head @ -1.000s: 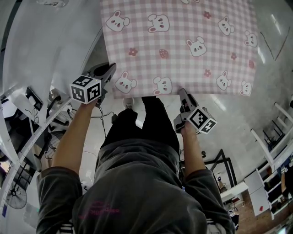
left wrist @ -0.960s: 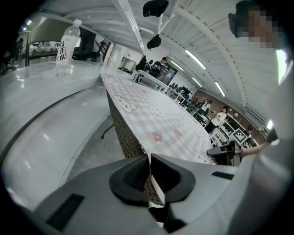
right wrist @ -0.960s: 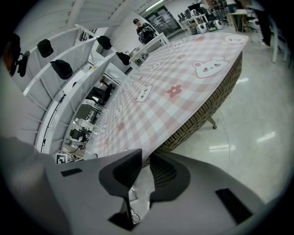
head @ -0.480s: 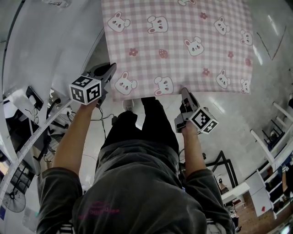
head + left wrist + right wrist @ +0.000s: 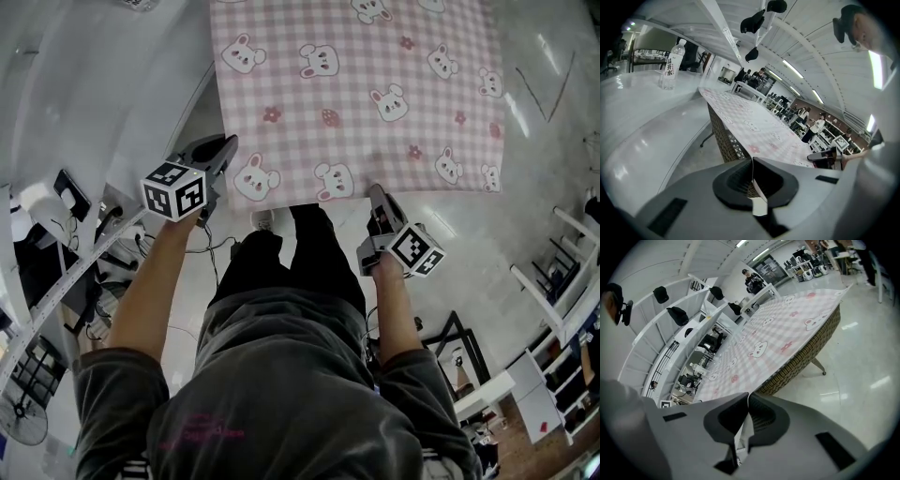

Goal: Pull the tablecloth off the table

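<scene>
Between the jaws of the left gripper (image 5: 752,161): the near left corner of the tablecloth (image 5: 356,84) is pinched; jaws are clenched on the fabric, with a white flap left hanging below them.
Between the jaws of the right gripper (image 5: 747,397): the near hem of the same cloth is clamped partway along, a thin fold being seen between the pads.
Ahead of both grippers: the pink checked cloth, printed with rabbits and flowers, is spread flat over the table (image 5: 724,138); the woven wicker side is exposed under the hem.
Left of the left gripper: a curved white counter (image 5: 637,117) is noted, near the table but apart from it. A water bottle (image 5: 670,65) is stood upright on it, well away.
Behind the grippers: the person's dark trouser legs (image 5: 309,244) are set close to the near hem, between the two arms. Cables (image 5: 211,248) are seen on the floor beside them.
Right of the right gripper: glossy floor (image 5: 862,357).
Beyond the far end: people (image 5: 759,77), too small to detail.
Overhead: dark objects (image 5: 677,315) are hung on white rails; kind not made out.
</scene>
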A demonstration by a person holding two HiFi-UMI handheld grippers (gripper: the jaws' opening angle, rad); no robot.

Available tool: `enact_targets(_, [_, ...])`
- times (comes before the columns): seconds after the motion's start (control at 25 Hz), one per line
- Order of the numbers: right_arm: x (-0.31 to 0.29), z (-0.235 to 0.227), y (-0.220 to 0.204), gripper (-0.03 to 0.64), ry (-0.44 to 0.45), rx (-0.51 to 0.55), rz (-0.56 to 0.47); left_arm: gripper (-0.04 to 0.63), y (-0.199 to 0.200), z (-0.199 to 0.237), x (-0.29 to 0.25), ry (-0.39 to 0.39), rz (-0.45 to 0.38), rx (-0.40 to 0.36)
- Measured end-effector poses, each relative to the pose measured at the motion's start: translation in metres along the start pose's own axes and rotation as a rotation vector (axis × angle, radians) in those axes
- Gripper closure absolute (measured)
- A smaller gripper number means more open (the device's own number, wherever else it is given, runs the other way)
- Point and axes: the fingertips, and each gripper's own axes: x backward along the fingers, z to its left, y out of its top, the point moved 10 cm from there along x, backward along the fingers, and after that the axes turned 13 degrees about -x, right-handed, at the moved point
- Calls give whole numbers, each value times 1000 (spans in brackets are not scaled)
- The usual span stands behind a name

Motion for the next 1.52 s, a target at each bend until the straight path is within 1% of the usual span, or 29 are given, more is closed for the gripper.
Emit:
enact_targets(0.12, [1,-1,-7,612,-5,-18,7,594,-2,2,-1,-24,3,4])
enact_targets(0.2, [4,-2,-8,612,0,-17,5,594,-1,-2,0,-23,-1,1])
enact_targets(0.36, [-3,-2,8,612,85,14,7,594,15,-16,15,51,-52,-37])
enact_targets(0.44, [-2,1,14,612,118,13,19,594,21,-24,21,73,-62,-39])
enact_targets(0.52, [3,3,8,612,115,7,32,594,15,-28,29,72,-49,-26])
enact_targets(0.6, [5,3,-13,612,101,10,41,594,-2,-26,42,67,-34,-17])
enact_targets(0.64, [5,3,-22,612,96,21,30,594,-10,-22,45,58,-44,-21])
enact_targets(0.68, [4,3,-21,612,94,52,-8,594,-14,-16,37,37,-83,-36])
enact_targets(0.8, [5,8,20,612,95,212,-213,594,0,3,-23,-65,-302,-113])
enact_targets(0.84, [8,9,19,612,99,238,-246,594,-4,6,-28,-85,-340,-123])
enact_targets(0.88, [10,10,7,612,104,242,-253,594,-13,7,-23,-93,-349,-123])
enact_targets(0.96, [13,11,-18,612,105,231,-245,594,-34,8,-6,-94,-339,-112])
enact_targets(1.04, [13,12,-29,612,106,224,-245,594,-41,10,2,-96,-337,-103])
enact_targets(1.32, [15,12,-28,612,111,210,-253,594,-37,9,1,-105,-319,-112])
enact_targets(1.52, [10,7,-29,612,141,203,-268,594,-38,9,-1,-92,-316,-135])
